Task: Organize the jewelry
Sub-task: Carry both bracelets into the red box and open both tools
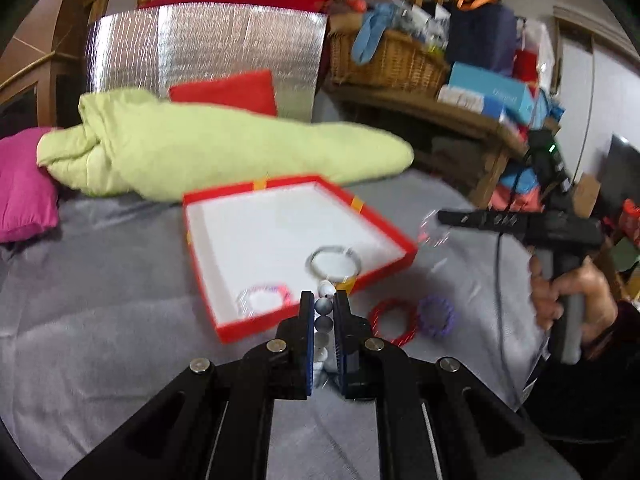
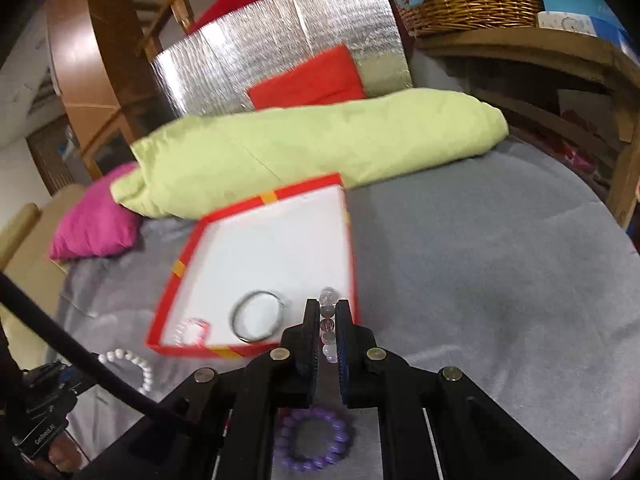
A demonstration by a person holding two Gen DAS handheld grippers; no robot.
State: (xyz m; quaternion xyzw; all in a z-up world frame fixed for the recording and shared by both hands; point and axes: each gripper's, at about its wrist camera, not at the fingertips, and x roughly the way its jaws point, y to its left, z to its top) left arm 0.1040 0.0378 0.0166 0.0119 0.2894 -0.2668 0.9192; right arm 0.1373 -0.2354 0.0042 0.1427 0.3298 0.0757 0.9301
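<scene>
On the grey blanket [image 1: 100, 320], far out at nine o'clock in the left wrist view, lies a pink pillow [image 1: 24, 188], and a long green quilt [image 1: 192, 148] stretches from ten o'clock toward the middle. Behind the quilt stand a shiny silver sheet [image 1: 208, 44] and a red cushion [image 1: 228, 90]. Near the middle sits the red box [image 1: 224, 330] with a white floor. Inside it, close to the near wall, rest a pink and clear bead bracelet [image 1: 262, 300] and, just to its right, a thin silver bangle [image 1: 334, 262]. At six o'clock the left gripper [image 1: 323, 312] is almost closed, and it pinches a white pearl bracelet [image 1: 325, 308] between its fingers. Just right of the box, on the blanket, lie a red bracelet [image 1: 394, 320] and a purple bracelet [image 1: 437, 316], and they touch each other. At three o'clock a hand holds the right gripper [image 1: 444, 216], up above the blanket. From the right wrist view, that gripper is also almost closed, and it pinches a clear bead bracelet [image 2: 328, 328] above the near right corner of the box. A brown basket [image 1: 384, 60] sits on a wooden shelf at one o'clock.
</scene>
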